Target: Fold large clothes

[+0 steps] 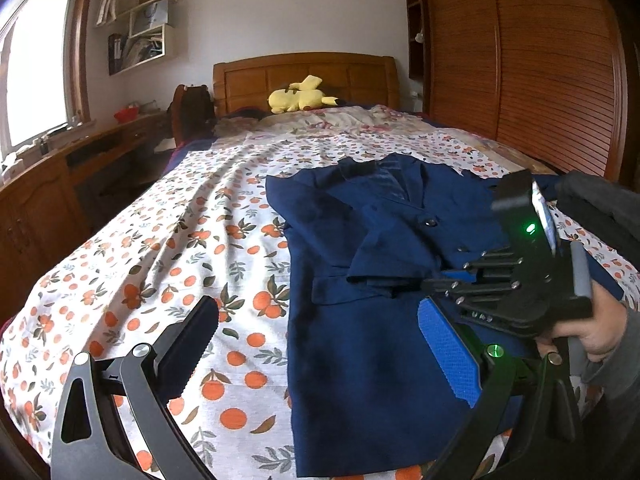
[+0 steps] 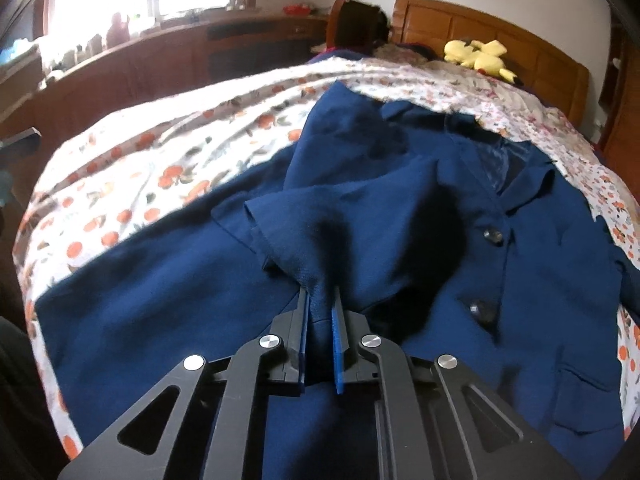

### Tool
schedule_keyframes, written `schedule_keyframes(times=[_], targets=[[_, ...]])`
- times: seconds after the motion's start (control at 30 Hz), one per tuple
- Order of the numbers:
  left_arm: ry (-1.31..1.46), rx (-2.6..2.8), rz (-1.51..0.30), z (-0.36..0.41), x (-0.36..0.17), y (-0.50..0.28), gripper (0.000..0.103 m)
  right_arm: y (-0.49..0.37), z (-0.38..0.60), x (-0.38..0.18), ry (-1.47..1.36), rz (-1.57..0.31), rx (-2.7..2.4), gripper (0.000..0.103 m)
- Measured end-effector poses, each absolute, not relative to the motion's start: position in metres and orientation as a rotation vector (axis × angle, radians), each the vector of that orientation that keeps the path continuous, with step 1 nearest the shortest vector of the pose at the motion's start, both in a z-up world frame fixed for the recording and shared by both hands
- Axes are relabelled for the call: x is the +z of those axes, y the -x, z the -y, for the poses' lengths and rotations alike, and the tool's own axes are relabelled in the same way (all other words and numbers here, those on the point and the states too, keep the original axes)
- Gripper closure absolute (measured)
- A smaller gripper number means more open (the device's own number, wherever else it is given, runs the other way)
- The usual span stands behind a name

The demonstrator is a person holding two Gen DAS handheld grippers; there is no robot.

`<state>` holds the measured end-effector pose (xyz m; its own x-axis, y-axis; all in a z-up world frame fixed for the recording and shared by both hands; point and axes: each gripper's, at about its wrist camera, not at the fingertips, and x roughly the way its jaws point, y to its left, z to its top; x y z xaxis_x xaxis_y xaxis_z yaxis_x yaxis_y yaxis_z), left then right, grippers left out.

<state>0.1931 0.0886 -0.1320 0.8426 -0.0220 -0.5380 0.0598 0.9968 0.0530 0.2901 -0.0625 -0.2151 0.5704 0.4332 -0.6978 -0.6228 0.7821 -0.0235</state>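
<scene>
A navy blue short-sleeved jacket with dark buttons lies flat on the bed, collar toward the headboard. Its left sleeve is folded across the chest. My left gripper is open and empty, hovering over the jacket's lower left edge. My right gripper is shut on the cuff of that sleeve and holds it over the jacket's front. In the left wrist view the right gripper reaches in from the right, held by a hand.
The bed has an orange-print sheet and a wooden headboard with a yellow plush toy in front. A wooden desk runs along the left under the window. A wooden wardrobe stands right.
</scene>
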Motion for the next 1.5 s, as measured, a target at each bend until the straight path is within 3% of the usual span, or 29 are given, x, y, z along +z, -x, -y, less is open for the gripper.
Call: schedule_keyframes(times=[0.37,0.7,1.23,1.3,1.37,1.43,1.5], targets=[[-0.082,-0.079,-0.563,-0.069,-0.132,-0.196,0.003,-0.269,0.126,-0.155,0.11,-0.577,0.613,0.096],[-0.097,-0.116,-0.559,-0.042,-0.131,-0.205,0.003,-0.25,0.186,-0.137,0.052,-0.491,0.54,0.096],[-0.122,-0.21,-0.543,0.028,-0.131,-0.227,0.003,-0.263,0.241,-0.194,0.078,-0.657,0.426,0.094],[-0.125,-0.222,-0.541,0.037,-0.131,-0.23,0.003,-0.258,0.241,-0.197,0.095,-0.658,0.452,0.089],[-0.129,-0.231,-0.537,0.046,-0.132,-0.232,0.003,-0.252,0.243,-0.197,0.106,-0.65,0.46,0.065],[-0.135,-0.233,-0.534,0.051,-0.132,-0.234,0.003,-0.246,0.245,-0.194,0.11,-0.617,0.469,0.055],[-0.13,-0.229,-0.532,0.055,-0.133,-0.238,0.003,-0.242,0.245,-0.19,0.108,-0.592,0.482,0.053]])
